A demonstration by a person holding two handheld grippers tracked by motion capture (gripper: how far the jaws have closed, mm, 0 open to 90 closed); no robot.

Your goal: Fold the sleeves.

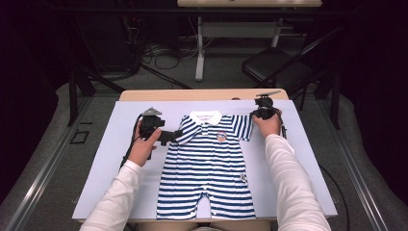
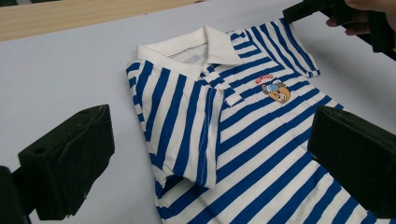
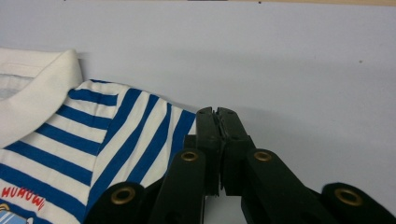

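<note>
**Striped romper flat on the surface, right tool clenched at its sleeve**

A blue-and-white striped baby romper (image 1: pixel 208 166) lies spread out, front up, in the middle of a pale lavender mat (image 1: pixel 298 159) that covers the wooden surface (image 1: pixel 144 95). Its white collar (image 1: pixel 205 117) points away from the person, the legs toward the near edge. A small bear badge (image 2: pixel 277 91) sits on the chest.

The left tool (image 1: pixel 167 136) rests at the romper's left sleeve (image 2: pixel 184 135), which is folded over onto the body in the left gripper view. Its jaws stand wide apart, released, one on the mat beside the garment and the other over the striped chest; neither pad presses on the cloth.

The right tool (image 3: pixel 218 122) sits at the outer edge of the opposite sleeve (image 3: pixel 140 135). Its jaws are clenched together with no gap showing; whether a bit of sleeve hem is caught between them cannot be told, since the tips meet right at the fabric's edge
</note>
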